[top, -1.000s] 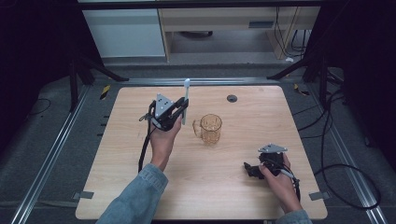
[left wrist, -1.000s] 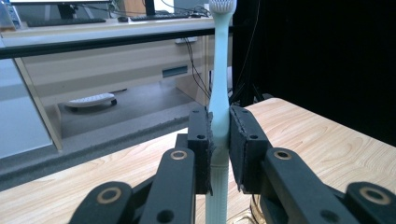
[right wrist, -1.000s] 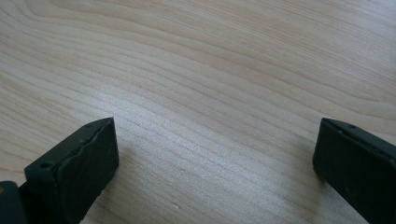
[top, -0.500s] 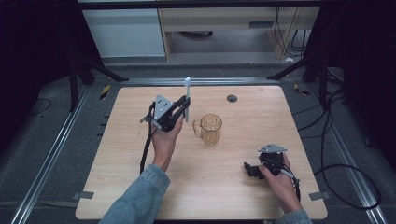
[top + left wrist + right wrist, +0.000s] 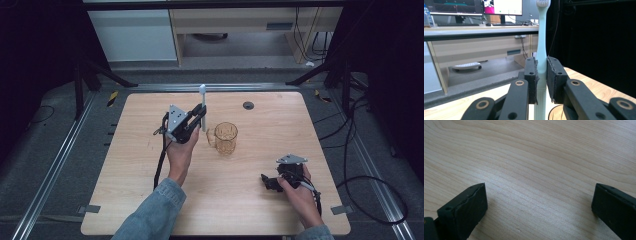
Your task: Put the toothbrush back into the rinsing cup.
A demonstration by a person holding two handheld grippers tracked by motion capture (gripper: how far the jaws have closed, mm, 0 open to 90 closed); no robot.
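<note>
- In the high view the wooden worktop [image 5: 260,210] is evenly and softly lit from above, while the floor and the surroundings at both sides fall into near black.
- Shadows on that worktop are faint and short; the picture is slightly soft, with little fine detail.
- In the left gripper view the near tongs [image 5: 541,82] are sharp, the monitors [image 5: 501,6] glare white, and the right half is dark.
- In the right gripper view the wood grain is crisp and bright, with a soft shadow beside the tongs [image 5: 539,205].
</note>
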